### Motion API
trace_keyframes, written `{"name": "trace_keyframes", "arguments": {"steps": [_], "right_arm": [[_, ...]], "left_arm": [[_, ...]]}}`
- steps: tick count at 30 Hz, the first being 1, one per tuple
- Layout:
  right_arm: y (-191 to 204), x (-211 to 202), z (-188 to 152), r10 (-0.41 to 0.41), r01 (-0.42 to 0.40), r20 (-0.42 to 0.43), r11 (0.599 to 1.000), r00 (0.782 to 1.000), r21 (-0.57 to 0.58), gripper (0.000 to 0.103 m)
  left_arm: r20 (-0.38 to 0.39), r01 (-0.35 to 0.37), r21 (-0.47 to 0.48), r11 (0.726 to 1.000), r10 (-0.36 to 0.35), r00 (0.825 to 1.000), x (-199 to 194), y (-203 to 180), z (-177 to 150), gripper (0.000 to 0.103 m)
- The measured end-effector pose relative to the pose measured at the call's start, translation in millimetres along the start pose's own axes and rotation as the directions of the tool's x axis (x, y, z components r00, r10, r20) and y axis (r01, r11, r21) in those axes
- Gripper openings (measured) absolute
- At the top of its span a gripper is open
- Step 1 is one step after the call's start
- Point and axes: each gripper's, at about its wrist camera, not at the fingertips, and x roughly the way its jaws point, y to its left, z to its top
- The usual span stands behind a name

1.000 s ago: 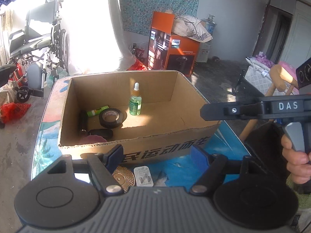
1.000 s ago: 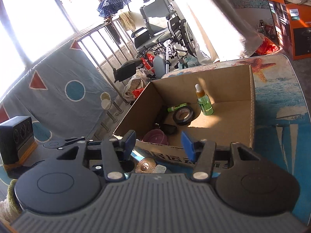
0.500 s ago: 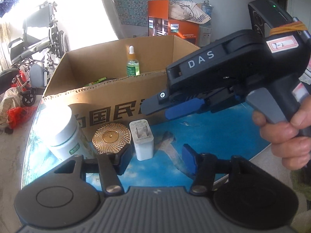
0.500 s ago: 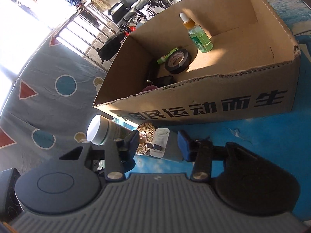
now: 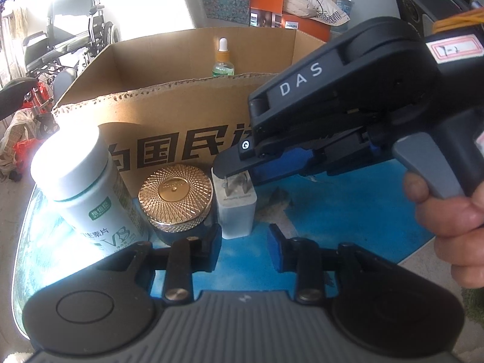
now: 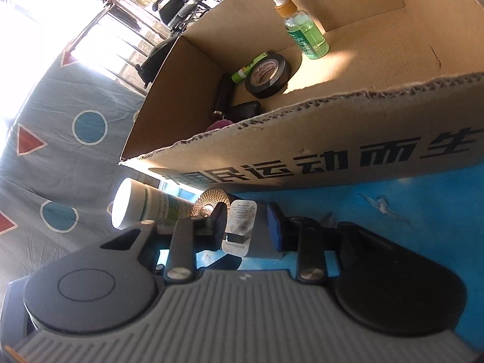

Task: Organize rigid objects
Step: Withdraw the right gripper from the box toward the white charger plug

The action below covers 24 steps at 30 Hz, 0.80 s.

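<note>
Blue sea-print tabletop (image 5: 348,211), brown cardboard box with black printed characters (image 5: 181,112) standing on it, open top.

In front of the box's near wall, a row of three items: tall white plastic bottle with green label (image 5: 87,193) at left, dark jar with a gold patterned round lid (image 5: 175,193) in the middle, small white wall charger with metal prongs up (image 5: 237,208) at right. Jar and charger stand just beside each other.

Right gripper (image 6: 246,227): jaws closing, charger between the blue pads. In the right wrist view the pads flank the charger's sides; whether they press on it yet cannot be told. In the left wrist view this gripper reaches in from the right, its tip over the charger's prongs, with the person's hand (image 5: 447,220) on the grey trigger.

Left gripper (image 5: 245,248): jaws closing, low over the table, near side of the charger. Only bare tabletop between the fingertips; left finger sits close to the jar's base.

Inside the box: green dropper bottle with white cap (image 6: 305,30) upright toward the far wall, black roll of tape (image 6: 267,75) lying flat, green tube (image 6: 249,68) beside it, dark oblong items (image 6: 224,93) along the left wall, something pink (image 6: 219,124) in the near corner.

Background: wheelchair (image 5: 66,42), orange carton (image 5: 284,15).
</note>
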Motion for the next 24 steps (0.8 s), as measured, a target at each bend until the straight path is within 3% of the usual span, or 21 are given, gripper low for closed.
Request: {"name": "trace_keyframes", "arguments": {"steps": [16, 24], "right_arm": [[-7.6, -8.1, -2.2, -0.039, 0.039, 0.009, 0.999, 0.999, 0.002, 0.027], [-18.3, -21.8, -6.0, -0.072, 0.072, 0.019, 0.997, 0.997, 0.016, 0.027]], "left_arm": [[-0.007, 0.02, 0.018, 1.0, -0.02, 1.0, 10.2, -8.3, 7.0, 0.034], [-0.009, 0.064, 0.057, 0.996, -0.064, 0.998, 14.4, -21.5, 8.8, 0.034]]}}
